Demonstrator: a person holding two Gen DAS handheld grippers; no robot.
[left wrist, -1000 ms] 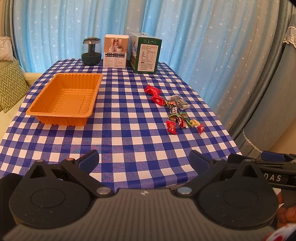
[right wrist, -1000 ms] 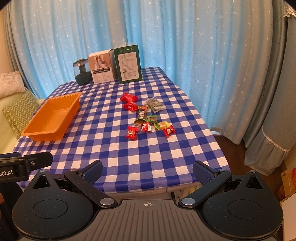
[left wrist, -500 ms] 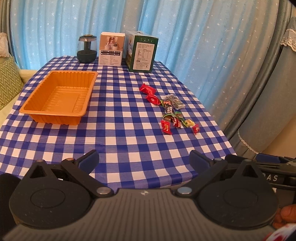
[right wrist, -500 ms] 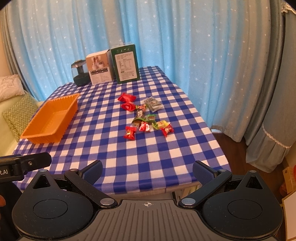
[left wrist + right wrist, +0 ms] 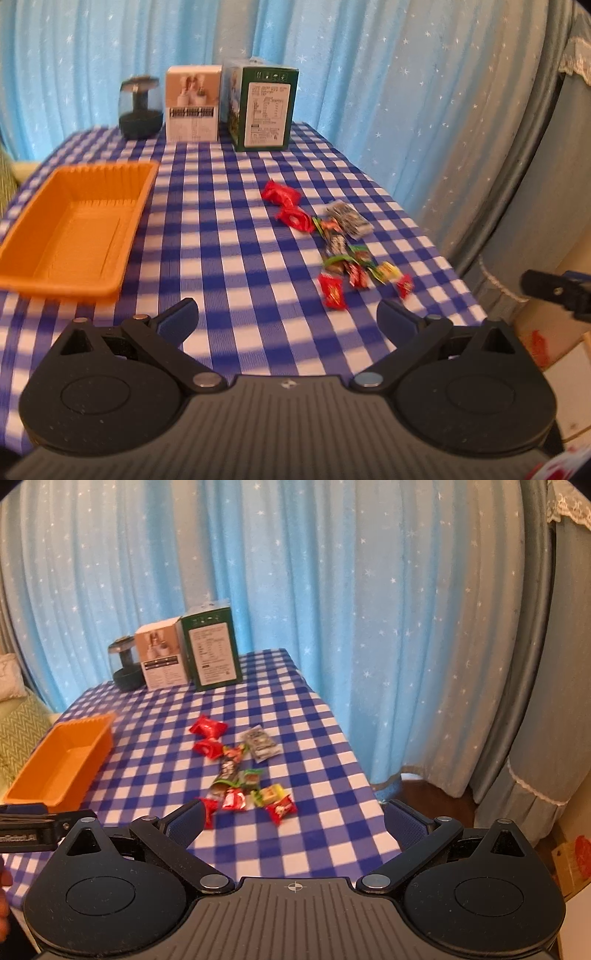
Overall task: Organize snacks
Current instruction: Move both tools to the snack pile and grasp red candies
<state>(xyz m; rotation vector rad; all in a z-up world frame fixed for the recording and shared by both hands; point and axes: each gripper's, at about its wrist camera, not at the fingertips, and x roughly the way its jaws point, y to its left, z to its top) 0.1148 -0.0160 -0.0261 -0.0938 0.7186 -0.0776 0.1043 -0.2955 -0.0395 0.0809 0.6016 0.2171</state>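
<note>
Nothing has been sorted yet, judging by how things lie. The orange tray [image 5: 79,236] sits at the left of the left wrist view with its floor bare; no wrapper shows inside it. In the right wrist view the same tray [image 5: 61,766] appears at the left edge, equally unfilled.

All the snacks [image 5: 334,245] lie loose on the checked table [image 5: 229,240], in a scattered line running from the middle of the frame toward the lower right. Two red packets [image 5: 280,194] lie at the upper end, a grey sachet [image 5: 347,219] just right of them, and small red, green and yellow sweets crowd together lower down. The right wrist view shows the same cluster [image 5: 240,771] at mid-frame, well apart from the tray.

The left tool [image 5: 286,317] hangs low in its frame with its fingers spread wide and nothing between them. The right tool [image 5: 293,816] is likewise spread and carrying nothing; a red sweet [image 5: 282,808] lies just beyond its tips.

Two boxes and a dark jar [image 5: 140,107] stand along the far edge of the table, near the curtain.

So the whole job is probably left: each snack looks due to be picked up and carried across to the tray, likely starting with the nearest sweets.
</note>
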